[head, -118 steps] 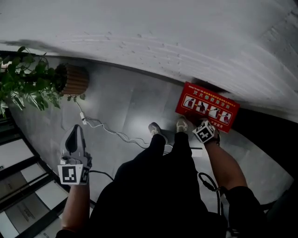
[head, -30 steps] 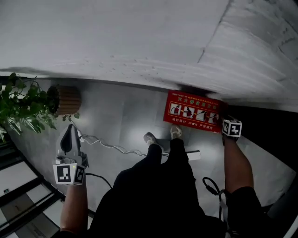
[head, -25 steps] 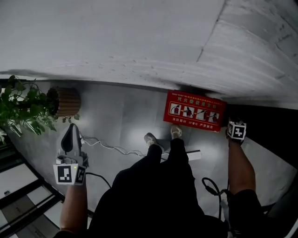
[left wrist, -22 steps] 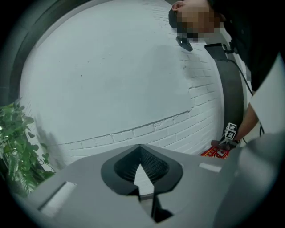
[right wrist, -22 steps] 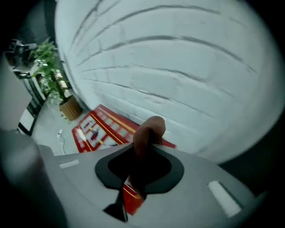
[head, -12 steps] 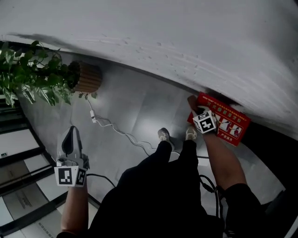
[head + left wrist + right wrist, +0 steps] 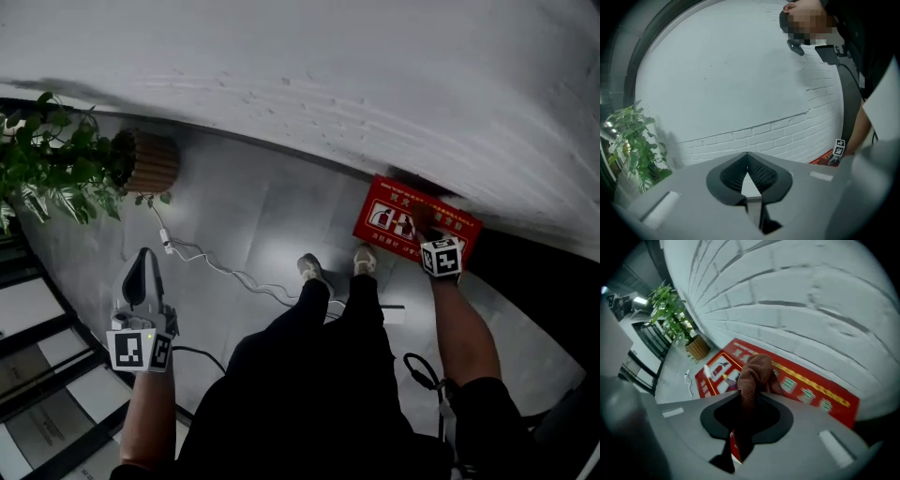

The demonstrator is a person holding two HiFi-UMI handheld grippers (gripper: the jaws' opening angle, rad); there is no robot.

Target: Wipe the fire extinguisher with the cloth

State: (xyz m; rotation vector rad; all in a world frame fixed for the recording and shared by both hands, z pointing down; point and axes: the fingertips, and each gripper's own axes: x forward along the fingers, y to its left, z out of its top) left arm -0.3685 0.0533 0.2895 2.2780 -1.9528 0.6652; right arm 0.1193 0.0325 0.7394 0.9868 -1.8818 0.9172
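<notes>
A red fire extinguisher box (image 7: 386,217) with instruction pictures on its lid stands on the floor against the white brick wall. No extinguisher itself shows. My right gripper (image 7: 424,231) points steeply down over the lid, shut on a brown cloth (image 7: 420,216). In the right gripper view the cloth (image 7: 759,370) bulges out between the jaws of the right gripper (image 7: 749,394), just above the red box (image 7: 813,386). My left gripper (image 7: 142,267) hangs far to the left over bare floor, shut and empty. The left gripper view shows the left gripper (image 7: 747,158) facing the wall.
A potted plant (image 7: 52,169) in a wicker pot (image 7: 150,161) stands at the back left. A white cable (image 7: 220,270) runs across the grey floor to a power strip (image 7: 392,314) by the person's shoes (image 7: 311,265). Dark flooring lies right of the box.
My right gripper, with the cloth, moved from beside the box's right end onto the lid and slid along it. The left gripper hardly shifted. The head view has swung.
</notes>
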